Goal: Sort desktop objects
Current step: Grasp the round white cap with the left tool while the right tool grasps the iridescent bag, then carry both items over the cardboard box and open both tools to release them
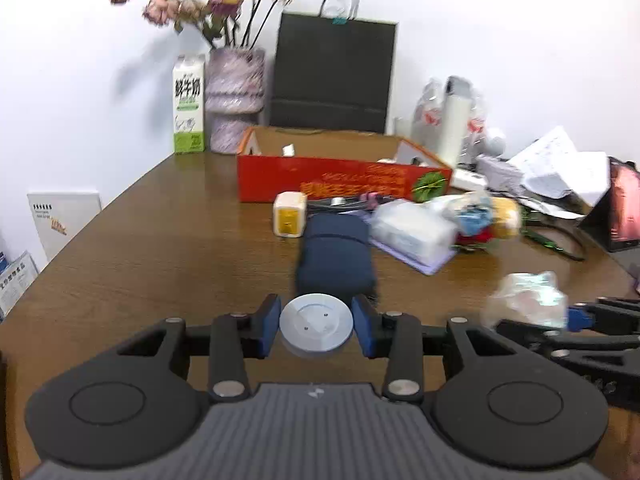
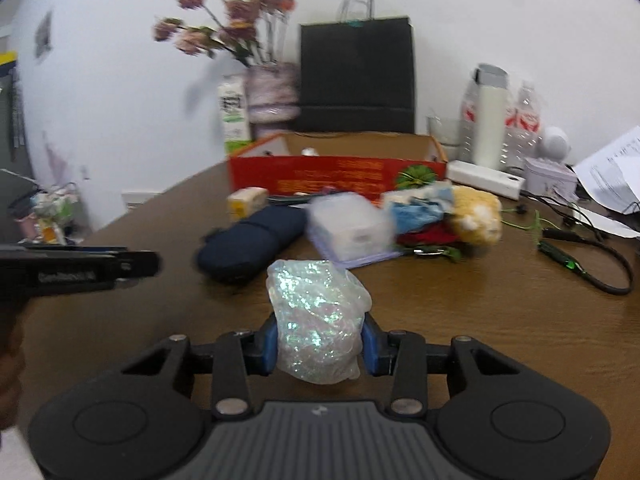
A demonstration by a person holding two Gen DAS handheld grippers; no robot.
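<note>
Disc (image 1: 316,328) between left tool (image 1: 316,326) pads

- left gripper (image 1: 316,330): black linkage arms; silver pivot screws; blue fingers (image 1: 267,326); two round black discs; ribbed grey housing with small white mark
- right gripper (image 2: 319,344): same black, blue, grey build

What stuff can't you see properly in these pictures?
- Inside the red box: both views, its front wall hides most of the contents.
- Pile beside the navy pouch: motion blur smears it in both views.
- Left gripper holds a white disc: what the disc is stays unclear.
- Table: cut off at the edges.
</note>
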